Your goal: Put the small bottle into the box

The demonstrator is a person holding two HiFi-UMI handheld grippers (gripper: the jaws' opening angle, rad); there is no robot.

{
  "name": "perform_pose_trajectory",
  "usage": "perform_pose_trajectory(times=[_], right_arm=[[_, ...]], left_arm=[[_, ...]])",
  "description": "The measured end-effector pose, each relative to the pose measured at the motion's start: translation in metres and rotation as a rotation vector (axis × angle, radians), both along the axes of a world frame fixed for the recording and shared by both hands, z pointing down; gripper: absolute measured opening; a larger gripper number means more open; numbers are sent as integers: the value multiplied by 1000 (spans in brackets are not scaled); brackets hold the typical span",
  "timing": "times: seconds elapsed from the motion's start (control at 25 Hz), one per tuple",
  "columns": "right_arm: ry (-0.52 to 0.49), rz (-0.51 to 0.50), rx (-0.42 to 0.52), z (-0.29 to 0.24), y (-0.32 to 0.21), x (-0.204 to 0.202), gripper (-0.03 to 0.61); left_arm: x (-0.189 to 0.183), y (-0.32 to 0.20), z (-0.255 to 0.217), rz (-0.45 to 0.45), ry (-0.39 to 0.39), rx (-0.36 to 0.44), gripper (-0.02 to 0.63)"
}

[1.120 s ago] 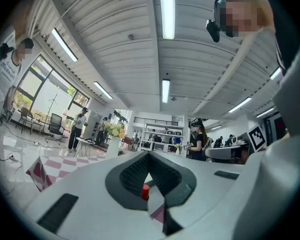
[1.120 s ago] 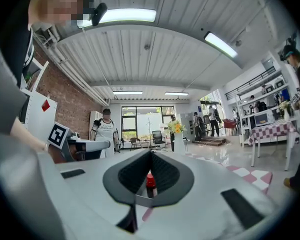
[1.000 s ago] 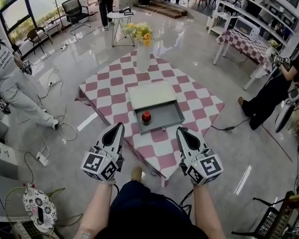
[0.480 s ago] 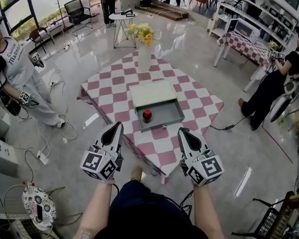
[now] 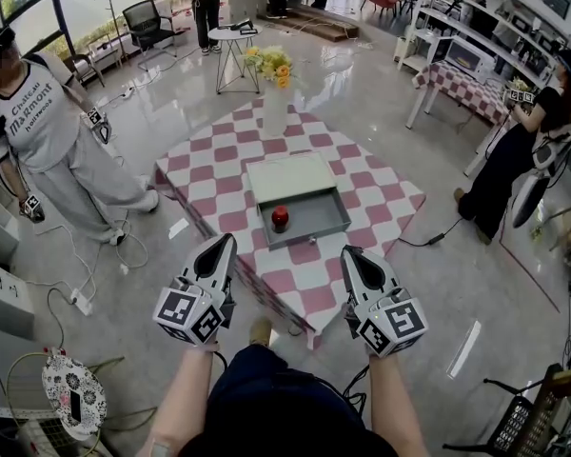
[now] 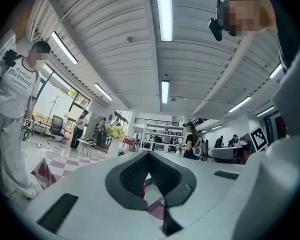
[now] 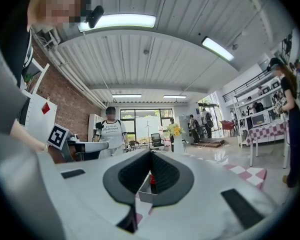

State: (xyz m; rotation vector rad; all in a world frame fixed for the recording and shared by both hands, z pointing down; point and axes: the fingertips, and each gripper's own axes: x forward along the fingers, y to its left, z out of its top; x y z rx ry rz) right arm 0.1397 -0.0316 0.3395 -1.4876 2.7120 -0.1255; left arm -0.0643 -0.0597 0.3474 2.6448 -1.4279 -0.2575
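Note:
A small red bottle (image 5: 280,217) stands inside the grey open box (image 5: 324,219), in its left part; the box's white lid (image 5: 290,177) lies behind it on the pink checkered table (image 5: 362,184). My left gripper (image 5: 226,242) and right gripper (image 5: 348,253) hover side by side short of the table's near corner, both shut and empty. Between the jaws in the left gripper view, a sliver of the bottle (image 6: 143,188) shows. The right gripper view shows the bottle (image 7: 152,179) and a box wall (image 7: 145,193) past the closed jaws.
A white vase of yellow flowers (image 5: 274,103) stands at the table's far corner. A person in a grey top (image 5: 48,141) walks at the left, trailing cables (image 5: 124,250) on the floor. Another person (image 5: 519,155) stands at the right. A small round table (image 5: 230,38) is behind.
The person at the left has stepped closer to the table. Both grippers and the bottle in the box have stayed put.

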Motion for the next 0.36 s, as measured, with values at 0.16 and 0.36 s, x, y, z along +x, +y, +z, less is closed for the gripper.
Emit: perform_pose_trajectory(times=[0.16,0.36], right_arm=[[-4,4,-7,2,4,3,3],[-16,4,-21,6,8,5,3]], left_arm=[[2,3,1,6,-5,-8,2],[3,6,4,11,-11,-14,2]])
